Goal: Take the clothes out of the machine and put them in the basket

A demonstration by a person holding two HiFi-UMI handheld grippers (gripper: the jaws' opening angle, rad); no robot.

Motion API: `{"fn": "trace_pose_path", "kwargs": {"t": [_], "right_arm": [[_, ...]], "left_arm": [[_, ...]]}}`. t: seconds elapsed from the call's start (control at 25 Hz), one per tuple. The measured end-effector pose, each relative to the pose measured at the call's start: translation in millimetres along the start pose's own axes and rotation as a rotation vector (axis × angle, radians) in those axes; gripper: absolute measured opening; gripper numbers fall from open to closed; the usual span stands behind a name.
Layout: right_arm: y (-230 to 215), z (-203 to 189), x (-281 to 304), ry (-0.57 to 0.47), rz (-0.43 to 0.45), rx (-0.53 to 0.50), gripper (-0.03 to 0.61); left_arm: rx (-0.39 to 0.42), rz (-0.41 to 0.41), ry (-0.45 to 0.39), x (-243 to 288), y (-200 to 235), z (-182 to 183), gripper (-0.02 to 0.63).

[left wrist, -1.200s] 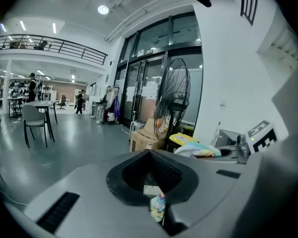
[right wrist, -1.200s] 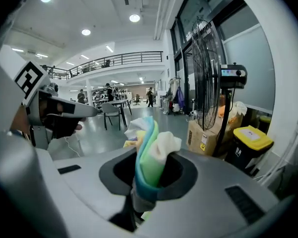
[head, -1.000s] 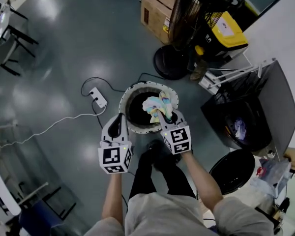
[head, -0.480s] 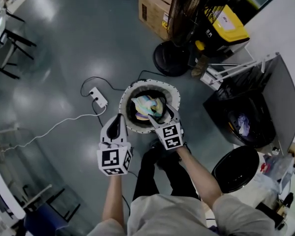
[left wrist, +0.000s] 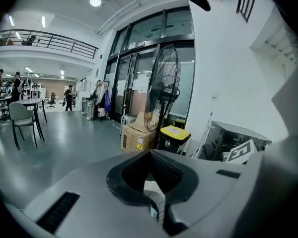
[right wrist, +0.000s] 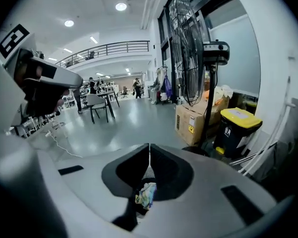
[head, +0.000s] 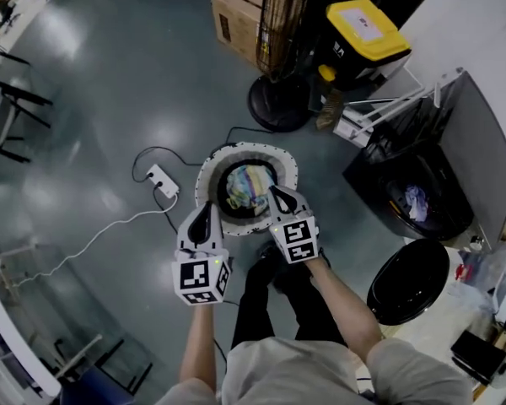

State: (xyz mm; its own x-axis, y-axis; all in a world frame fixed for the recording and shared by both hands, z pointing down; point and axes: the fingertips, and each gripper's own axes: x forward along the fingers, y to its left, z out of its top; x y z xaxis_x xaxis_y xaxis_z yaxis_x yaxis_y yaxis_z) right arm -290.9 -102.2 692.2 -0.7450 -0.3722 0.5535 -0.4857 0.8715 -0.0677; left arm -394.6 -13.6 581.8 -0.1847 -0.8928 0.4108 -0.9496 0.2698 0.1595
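A round white basket (head: 204,175) stands on the floor before me with a pale multicoloured heap of clothes (head: 246,188) in it. My right gripper (head: 274,194) hangs over the basket's near right rim. Its jaws have just closed and stand shut with nothing between them. Below them, in the right gripper view, the clothes (right wrist: 146,194) lie in the basket. My left gripper (head: 207,209) is shut and empty at the near left rim. At the right the dark machine (head: 455,142) stands open with a cloth (head: 414,201) inside.
A power strip (head: 162,178) and its cable lie on the floor left of the basket. Beyond it stand a fan's base (head: 278,104), a cardboard box (head: 236,11) and a yellow-lidded bin (head: 363,24). A black round bin (head: 407,281) sits at my right.
The right gripper held the clothes above the basket, let them fall in, then sank to the rim and shut. The left gripper shifted slightly towards the basket.
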Motion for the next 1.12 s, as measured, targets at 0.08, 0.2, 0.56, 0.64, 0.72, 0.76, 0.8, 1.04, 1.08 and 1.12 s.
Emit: {"fn": "trace_pose_path", "kwargs": {"t": [0.08, 0.2, 0.56, 0.64, 0.72, 0.76, 0.8, 1.04, 1.08, 1.12], "right_arm": [[-12.9, 0.5, -8.4, -0.017, -0.016, 0.022, 0.025], [-34.9, -0.6, -23.1, -0.043, -0.055, 0.056, 0.023], [-152.5, -33.8, -108.7, -0.095, -0.285, 0.193, 0.023], [-183.3, -48.5, -139.5, -0.102, -0.354, 0.228, 0.023], [-212.4, -65.6, -173.0, -0.111, -0.425, 0.266, 0.023], [-226.4, -74.9, -190.5, -0.116, -0.463, 0.285, 0.023], [-239.5, -84.6, -208.0, -0.12, -0.502, 0.303, 0.023], [-295.0, -148.5, -312.1, -0.13, -0.719, 0.394, 0.023], [-301.4, -157.7, -328.0, -0.131, -0.75, 0.405, 0.023], [-307.6, -166.4, -343.4, -0.133, -0.777, 0.413, 0.023]], "left_arm": [[0.015, -0.026, 0.006, 9.3, -15.5, 0.1, 0.018], [0.041, -0.076, 0.017, 23.1, -41.6, -0.3, 0.018], [0.147, -0.309, 0.072, 77.6, -173.7, -6.3, 0.018], [0.175, -0.374, 0.084, 88.0, -214.1, -9.0, 0.018], [0.205, -0.441, 0.092, 96.8, -256.3, -13.2, 0.018], [0.22, -0.477, 0.094, 100.9, -277.8, -15.7, 0.018], [0.235, -0.513, 0.096, 104.8, -299.4, -18.7, 0.018], [0.316, -0.721, 0.123, 112.0, -421.5, -51.3, 0.018], [0.326, -0.748, 0.129, 111.4, -438.8, -57.6, 0.018], [0.335, -0.771, 0.135, 110.7, -455.7, -64.0, 0.018]]}}
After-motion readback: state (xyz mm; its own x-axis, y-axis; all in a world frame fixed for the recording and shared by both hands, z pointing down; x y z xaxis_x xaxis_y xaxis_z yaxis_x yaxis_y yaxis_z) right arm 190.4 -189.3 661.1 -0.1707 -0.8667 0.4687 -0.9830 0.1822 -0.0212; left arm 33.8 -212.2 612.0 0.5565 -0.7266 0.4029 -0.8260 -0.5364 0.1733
